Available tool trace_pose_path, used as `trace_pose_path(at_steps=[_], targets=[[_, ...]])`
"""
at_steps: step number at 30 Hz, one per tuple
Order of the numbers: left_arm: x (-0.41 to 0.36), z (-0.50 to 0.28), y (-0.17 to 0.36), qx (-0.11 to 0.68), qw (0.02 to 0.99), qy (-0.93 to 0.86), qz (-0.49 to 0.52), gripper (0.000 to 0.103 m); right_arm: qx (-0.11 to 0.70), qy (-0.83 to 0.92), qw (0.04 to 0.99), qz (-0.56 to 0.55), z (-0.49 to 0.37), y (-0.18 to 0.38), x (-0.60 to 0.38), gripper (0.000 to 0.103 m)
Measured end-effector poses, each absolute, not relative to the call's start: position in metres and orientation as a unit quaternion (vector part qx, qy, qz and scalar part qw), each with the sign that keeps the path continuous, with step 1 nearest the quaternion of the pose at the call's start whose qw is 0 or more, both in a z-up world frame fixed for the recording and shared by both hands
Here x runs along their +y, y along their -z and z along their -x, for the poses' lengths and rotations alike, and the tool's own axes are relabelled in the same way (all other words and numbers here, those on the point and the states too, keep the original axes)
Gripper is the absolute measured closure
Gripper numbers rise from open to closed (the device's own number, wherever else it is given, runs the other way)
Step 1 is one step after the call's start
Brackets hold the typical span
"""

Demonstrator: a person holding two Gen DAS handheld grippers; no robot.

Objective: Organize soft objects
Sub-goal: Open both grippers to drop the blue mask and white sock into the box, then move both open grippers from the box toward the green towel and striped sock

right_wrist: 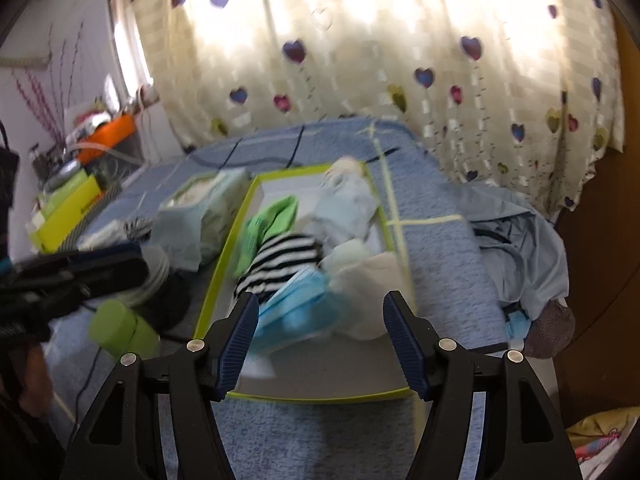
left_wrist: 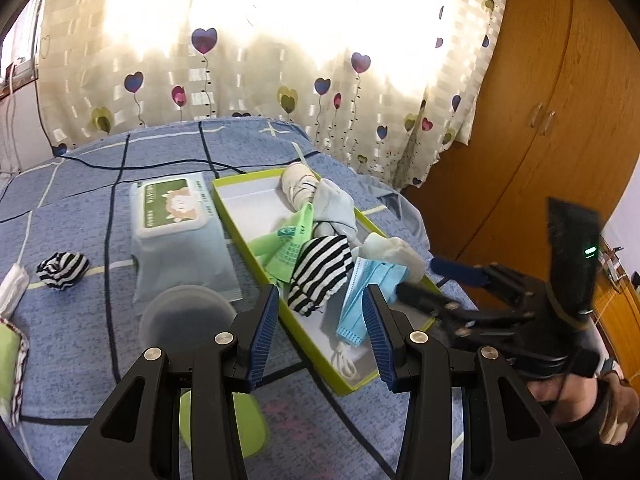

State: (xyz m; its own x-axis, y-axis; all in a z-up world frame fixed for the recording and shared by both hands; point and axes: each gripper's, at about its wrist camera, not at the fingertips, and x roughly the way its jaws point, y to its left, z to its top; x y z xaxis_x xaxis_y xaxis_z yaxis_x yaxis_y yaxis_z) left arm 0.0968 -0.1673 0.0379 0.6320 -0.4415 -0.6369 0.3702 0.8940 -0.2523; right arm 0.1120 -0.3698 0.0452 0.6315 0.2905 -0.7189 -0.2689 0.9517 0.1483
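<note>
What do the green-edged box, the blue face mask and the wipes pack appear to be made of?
Green-edged box: looks like cardboard, with thin stiff walls and a matte white inside. Blue face mask: probably non-woven fabric, pleated and limp, with white ear loops. Wipes pack: soft plastic film, slightly glossy and creased, with a rigid-looking flip lid on top.

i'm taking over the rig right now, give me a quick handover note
Left gripper: open, empty, above the near end of the green box.
Right gripper: open, empty, over the box's near end.
In the box: striped sock, blue face mask, green cloth, pale socks.
Left on the bed: rolled striped sock, wipes pack, beside the box.
Next, probably: box the loose striped sock.
</note>
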Motion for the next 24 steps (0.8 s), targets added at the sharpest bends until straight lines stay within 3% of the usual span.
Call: trace_pose_path(at_steps=[4, 8, 16, 24], targets=[[-0.156, -0.092, -0.042, 0.359, 0.906, 0.218, 0.053, 0.058, 0.425, -0.148, 0.893, -0.007, -0.129, -0.026, -0.362, 0.039], [-0.143, -0.091, -0.043, 0.354, 0.910, 0.205, 0.061, 0.058, 0.432, -0.154, 0.889, -0.003, -0.146, -0.015, -0.354, 0.049], [-0.114, -0.092, -0.041, 0.349, 0.917, 0.176, 0.081, 0.058, 0.429, -0.166, 0.888, -0.004, -0.172, -0.013, -0.338, 0.049], [-0.090, -0.088, -0.039, 0.343, 0.922, 0.154, 0.094, 0.058, 0.403, -0.173, 0.899, -0.003, -0.145, -0.040, -0.331, 0.046]])
